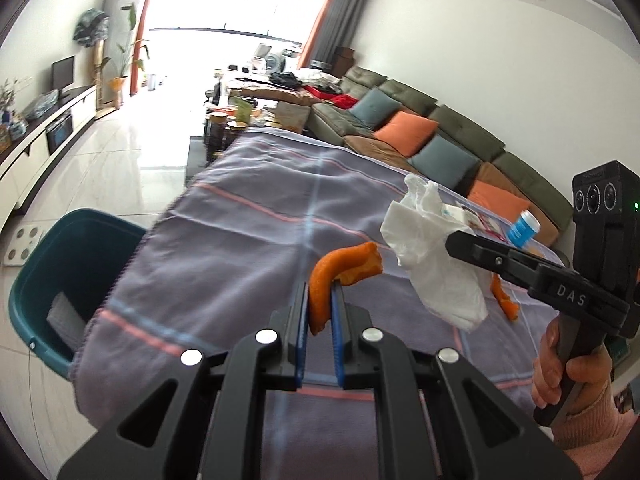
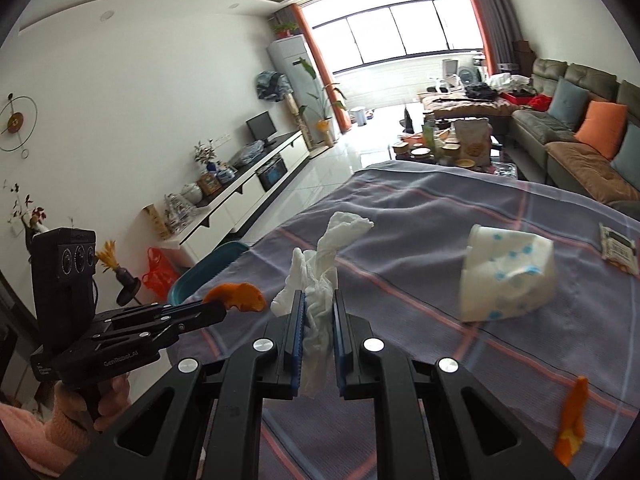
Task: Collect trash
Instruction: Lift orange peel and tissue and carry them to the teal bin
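My left gripper (image 1: 319, 300) is shut on a curled orange peel (image 1: 340, 272) and holds it above the striped cloth on the table (image 1: 248, 216). My right gripper (image 2: 319, 304) is shut on a crumpled white tissue (image 2: 320, 280), also lifted above the cloth; the tissue shows in the left wrist view (image 1: 432, 252) too. The peel in the left gripper shows in the right wrist view (image 2: 240, 296). A teal bin (image 1: 60, 276) stands on the floor by the table's left edge. A crushed white paper cup with blue dots (image 2: 508, 272) and another orange peel (image 2: 572, 420) lie on the cloth.
A small printed packet (image 2: 618, 248) lies at the cloth's right edge. A blue-labelled container (image 1: 524, 230) stands near the far right. A sofa with cushions (image 1: 440, 136) runs along the right, a cluttered coffee table (image 2: 448, 144) beyond, a TV console (image 2: 248, 184) on the left.
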`<state>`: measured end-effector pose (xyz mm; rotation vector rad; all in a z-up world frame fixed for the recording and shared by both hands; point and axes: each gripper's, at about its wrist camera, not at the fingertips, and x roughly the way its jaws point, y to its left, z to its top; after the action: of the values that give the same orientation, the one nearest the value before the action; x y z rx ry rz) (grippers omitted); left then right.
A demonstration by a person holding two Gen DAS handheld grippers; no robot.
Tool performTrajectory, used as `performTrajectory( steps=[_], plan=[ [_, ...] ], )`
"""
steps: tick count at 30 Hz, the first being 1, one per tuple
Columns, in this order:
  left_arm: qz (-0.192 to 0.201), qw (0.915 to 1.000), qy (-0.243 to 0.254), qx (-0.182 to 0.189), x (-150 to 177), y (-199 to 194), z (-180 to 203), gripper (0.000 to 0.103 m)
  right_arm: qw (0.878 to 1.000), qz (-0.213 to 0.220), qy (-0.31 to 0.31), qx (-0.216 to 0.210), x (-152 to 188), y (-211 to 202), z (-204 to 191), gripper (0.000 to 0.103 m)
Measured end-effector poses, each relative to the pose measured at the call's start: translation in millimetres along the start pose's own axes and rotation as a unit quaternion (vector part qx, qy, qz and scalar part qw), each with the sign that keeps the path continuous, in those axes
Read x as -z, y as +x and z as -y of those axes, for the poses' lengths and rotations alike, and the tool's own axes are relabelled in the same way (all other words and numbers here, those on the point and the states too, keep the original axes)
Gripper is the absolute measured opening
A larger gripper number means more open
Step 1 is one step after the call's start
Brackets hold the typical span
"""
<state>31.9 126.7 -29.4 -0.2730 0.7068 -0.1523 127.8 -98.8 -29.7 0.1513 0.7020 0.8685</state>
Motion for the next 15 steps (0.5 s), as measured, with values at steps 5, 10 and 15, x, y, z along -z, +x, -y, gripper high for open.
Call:
performTrajectory(
  steps=[5, 10, 15],
  plan=[
    [0.013, 0.9996, -0.015, -0.02, -2.6, -12.8, -17.4, 0.012, 1.0, -0.008, -0.013, -0.024, -7.4, 16.3, -15.6, 0.013],
    [0.026, 0.9981, -0.035, -0.043, -5.4, -27.0, -39.0, 0.012, 0.998, -0.017, -0.027, -0.048, -17.6, 35.6, -33.7, 0.013],
    [0.032, 0.9956, -0.055, -0.069, -7.1, -38.3, -61.1, 0.012, 0.996, -0.032, -0.042, -0.07, -25.7, 55.8, -50.7, 0.013]
  ],
)
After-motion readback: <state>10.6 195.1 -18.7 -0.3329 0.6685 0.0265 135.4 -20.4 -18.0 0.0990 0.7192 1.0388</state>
